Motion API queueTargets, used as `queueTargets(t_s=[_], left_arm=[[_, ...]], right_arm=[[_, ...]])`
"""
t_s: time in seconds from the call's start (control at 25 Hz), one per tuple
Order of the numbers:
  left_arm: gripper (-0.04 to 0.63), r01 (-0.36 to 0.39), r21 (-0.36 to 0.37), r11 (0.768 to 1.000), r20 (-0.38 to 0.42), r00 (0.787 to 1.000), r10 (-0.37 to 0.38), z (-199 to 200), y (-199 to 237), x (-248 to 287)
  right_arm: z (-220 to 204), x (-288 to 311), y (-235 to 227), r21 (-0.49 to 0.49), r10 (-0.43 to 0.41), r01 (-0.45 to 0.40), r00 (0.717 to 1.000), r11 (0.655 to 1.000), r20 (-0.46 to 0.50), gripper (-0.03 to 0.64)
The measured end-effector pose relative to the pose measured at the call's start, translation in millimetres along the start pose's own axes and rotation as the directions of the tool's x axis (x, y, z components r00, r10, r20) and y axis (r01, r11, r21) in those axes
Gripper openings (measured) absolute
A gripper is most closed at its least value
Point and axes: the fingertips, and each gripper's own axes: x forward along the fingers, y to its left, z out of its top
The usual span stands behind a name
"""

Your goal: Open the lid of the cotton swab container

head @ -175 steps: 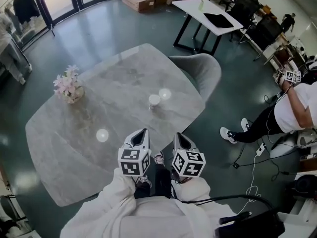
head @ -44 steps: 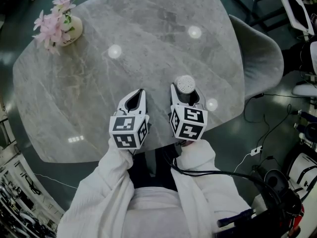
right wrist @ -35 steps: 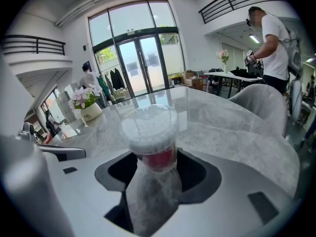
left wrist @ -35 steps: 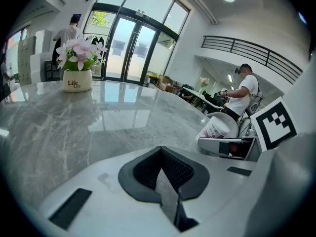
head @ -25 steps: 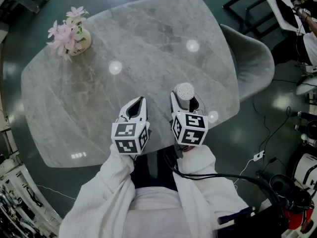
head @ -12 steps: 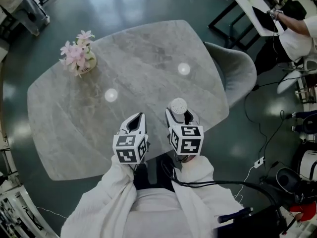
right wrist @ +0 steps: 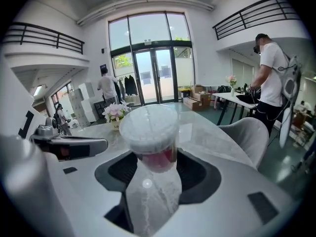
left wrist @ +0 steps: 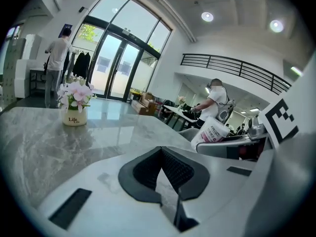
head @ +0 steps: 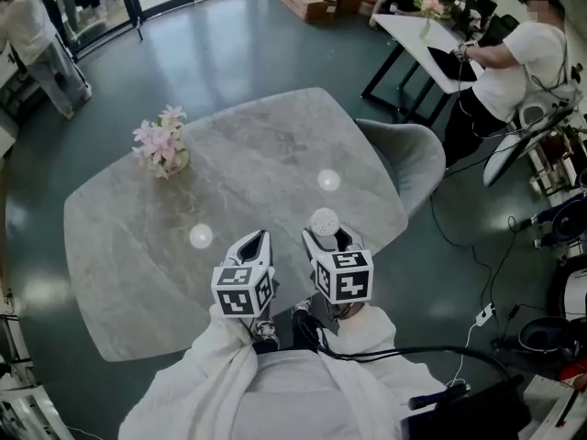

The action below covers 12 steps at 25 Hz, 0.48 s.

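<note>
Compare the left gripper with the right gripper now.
The left gripper has its jaws shut on nothing; the right gripper clamps the cotton swab container. The left gripper's jaws meet; the right gripper's jaws are held apart by the container. Both point out over the table.

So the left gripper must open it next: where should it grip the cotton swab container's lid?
Probably the lid, pinched across its round rim from the left side: it stands clear above the fingers of the right gripper, which clamp the container.
</note>
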Motion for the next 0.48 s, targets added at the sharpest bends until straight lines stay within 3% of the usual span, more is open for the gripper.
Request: queueTargets(t_s=[0.48], left_arm=[[0.006,0.045,0.071,0.996,0.048,0.998,-0.048,13,-20,-51]], right_arm=[[2,-49,33,-0.007,0.011,-0.011,0.999,1.0,0.039,0.301]])
